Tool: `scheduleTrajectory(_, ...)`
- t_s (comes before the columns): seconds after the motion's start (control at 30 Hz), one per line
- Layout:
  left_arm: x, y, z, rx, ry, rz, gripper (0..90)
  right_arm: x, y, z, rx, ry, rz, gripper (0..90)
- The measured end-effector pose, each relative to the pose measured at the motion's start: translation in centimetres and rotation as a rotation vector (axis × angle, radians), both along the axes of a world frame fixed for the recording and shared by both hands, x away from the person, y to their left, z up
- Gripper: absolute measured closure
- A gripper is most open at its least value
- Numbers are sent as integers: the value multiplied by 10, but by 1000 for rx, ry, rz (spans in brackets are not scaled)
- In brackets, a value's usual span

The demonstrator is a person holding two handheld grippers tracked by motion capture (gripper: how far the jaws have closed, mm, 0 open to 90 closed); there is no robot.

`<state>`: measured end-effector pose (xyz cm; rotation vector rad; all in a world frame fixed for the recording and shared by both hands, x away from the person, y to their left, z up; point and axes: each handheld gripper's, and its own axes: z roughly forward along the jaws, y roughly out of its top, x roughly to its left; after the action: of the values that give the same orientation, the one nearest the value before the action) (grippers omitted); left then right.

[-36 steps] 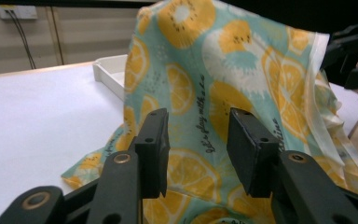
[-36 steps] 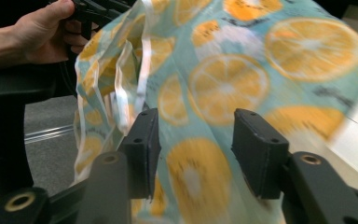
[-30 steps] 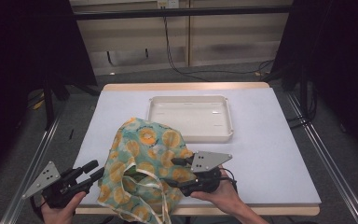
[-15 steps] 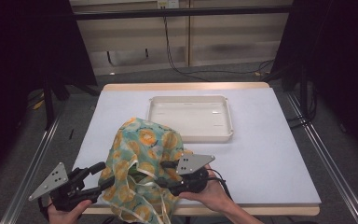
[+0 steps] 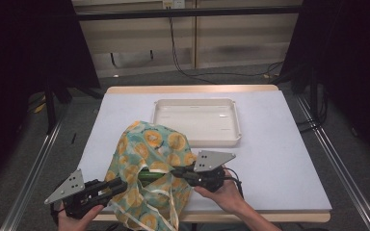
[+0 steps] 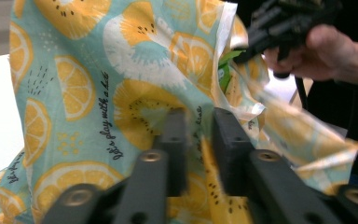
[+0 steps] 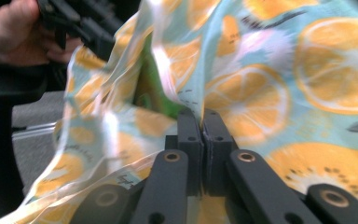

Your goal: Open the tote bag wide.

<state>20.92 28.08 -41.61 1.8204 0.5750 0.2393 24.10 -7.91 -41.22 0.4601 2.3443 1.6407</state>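
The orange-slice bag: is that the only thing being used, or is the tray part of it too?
In use:
- teal cloth bag printed with orange slices
- right gripper, shut on its edge
- left gripper, jaws around its cloth
- something green inside

Just lying about:
- empty white plastic tray
- white table

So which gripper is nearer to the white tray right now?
Right. The right gripper, shut on the lemon-print bag, sits just in front of the white tray. The left gripper is off at the table's near left corner, further away.
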Motion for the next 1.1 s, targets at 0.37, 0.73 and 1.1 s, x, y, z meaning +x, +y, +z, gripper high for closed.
scheduleTrajectory(0.37, 12, 6, 27, -99, -9, -56, 890, 20, -16, 20, 43, -8, -40, 900)
scheduleTrajectory(0.73, 40, 22, 52, -155, -34, 3, 889, 52, -34, 41, 126, -12, -117, 900)
scheduleTrajectory(1.1, 79, 43, 59, -166, -37, 111, 900, 85, -22, 53, 118, -41, -136, 900)
